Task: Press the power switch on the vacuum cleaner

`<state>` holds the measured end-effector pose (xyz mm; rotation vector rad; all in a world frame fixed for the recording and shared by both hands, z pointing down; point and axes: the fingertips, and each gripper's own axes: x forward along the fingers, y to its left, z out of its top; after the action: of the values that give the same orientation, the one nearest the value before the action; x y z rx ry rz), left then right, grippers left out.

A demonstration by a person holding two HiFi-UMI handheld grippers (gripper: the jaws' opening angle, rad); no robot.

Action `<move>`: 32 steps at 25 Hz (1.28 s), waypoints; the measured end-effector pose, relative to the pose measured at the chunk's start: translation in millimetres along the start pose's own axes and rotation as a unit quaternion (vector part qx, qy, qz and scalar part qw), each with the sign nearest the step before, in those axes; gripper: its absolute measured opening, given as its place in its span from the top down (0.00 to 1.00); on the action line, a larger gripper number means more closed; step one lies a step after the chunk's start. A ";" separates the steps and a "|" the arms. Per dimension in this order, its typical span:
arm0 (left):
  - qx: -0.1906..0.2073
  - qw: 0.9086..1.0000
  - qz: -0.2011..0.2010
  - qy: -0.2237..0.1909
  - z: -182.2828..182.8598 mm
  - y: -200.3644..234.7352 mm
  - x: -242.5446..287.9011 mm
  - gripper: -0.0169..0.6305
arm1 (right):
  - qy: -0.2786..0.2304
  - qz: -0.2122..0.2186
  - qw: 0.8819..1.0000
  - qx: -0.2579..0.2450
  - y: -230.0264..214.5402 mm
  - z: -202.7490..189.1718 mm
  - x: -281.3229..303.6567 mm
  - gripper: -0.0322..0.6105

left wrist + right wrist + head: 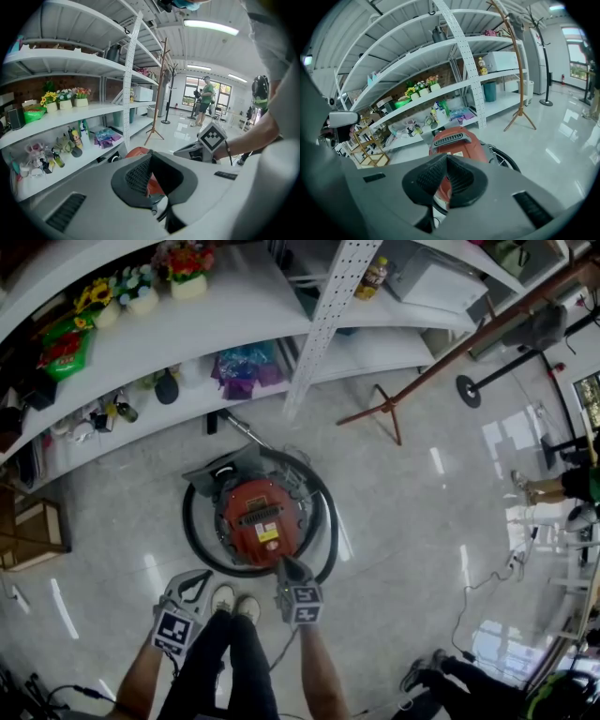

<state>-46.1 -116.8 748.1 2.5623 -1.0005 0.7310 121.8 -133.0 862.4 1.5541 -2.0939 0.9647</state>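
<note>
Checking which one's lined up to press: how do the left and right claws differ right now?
The right claw is at the near edge of the red vacuum cleaner; the left claw is over bare floor. The right crosses the hose ring, the left lies outside it. Both are shut and empty.

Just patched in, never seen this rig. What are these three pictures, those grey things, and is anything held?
No robot here: a person stands holding a gripper in each hand. The head view looks down from their head; the other two views ride on the grippers, looking along the fingers. On the floor sits a red vacuum cleaner ringed by its black hose, shelves beyond. The left gripper and right gripper both have fingers together, holding nothing. The right one points at the vacuum's near edge; contact is unclear.
</note>
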 end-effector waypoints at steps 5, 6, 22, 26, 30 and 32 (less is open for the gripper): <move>0.007 1.000 -0.002 -0.012 20.1 -0.3 -8.5 0.96 | -0.016 0.002 1.000 0.004 10.9 21.8 -13.6 0.93; 0.009 1.000 -0.003 -0.014 24.7 -1.1 -10.7 0.96 | -0.020 0.001 1.000 0.002 13.9 27.1 -17.7 0.93; 0.030 0.998 -0.016 -0.051 102.5 -13.4 -57.8 0.96 | -0.091 0.004 0.996 -0.011 70.8 119.6 -105.0 0.93; 0.035 0.997 -0.017 -0.062 123.4 -19.1 -68.5 0.96 | -0.104 0.002 0.995 -0.006 81.3 132.0 -126.2 0.93; 0.039 0.996 -0.014 -0.077 148.0 -21.6 -81.4 0.96 | -0.117 0.005 0.993 0.001 93.1 150.4 -145.2 0.93; 0.046 0.996 -0.012 -0.082 157.2 -23.1 -88.1 0.96 | -0.122 0.007 0.993 -0.002 98.7 157.5 -156.5 0.93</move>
<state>-30.5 -121.2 567.2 2.7455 -1.0041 0.5803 98.2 -119.5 620.9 1.7332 -2.2686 0.8099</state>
